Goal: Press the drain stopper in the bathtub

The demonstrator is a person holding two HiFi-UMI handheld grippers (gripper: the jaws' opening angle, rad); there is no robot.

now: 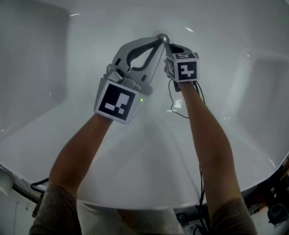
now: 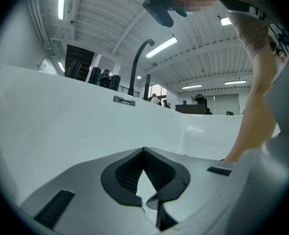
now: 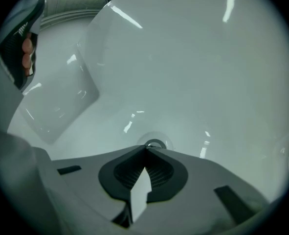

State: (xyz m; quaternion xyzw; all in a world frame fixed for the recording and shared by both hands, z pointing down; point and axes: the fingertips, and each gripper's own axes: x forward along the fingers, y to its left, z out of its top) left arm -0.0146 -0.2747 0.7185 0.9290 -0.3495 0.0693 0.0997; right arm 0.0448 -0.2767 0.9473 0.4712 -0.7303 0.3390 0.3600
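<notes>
Bathtub (image 1: 46,58): white and glossy; you lean over it with both arms stretched down to its floor.
Left claw (image 1: 159,41): your jaws are clenched tip to tip with nothing between them, and the tip sits at the stopper's left edge.
Drain stopper (image 1: 162,37): round and metal, on the tub floor, right at the two claw tips.
Right claw (image 3: 145,149): clenched and empty, its tip at the stopper's near rim; whether they touch is unclear.

Left gripper against the bathtub wall

The left gripper (image 2: 144,150) has its jaw tips together, with nothing between them, before the white bathtub (image 2: 61,119). An overflow slot (image 2: 124,100) sits high in the tub's wall, a dark curved spout (image 2: 136,65) rises above its rim, and a bare forearm (image 2: 254,111) reaches into it.
</notes>
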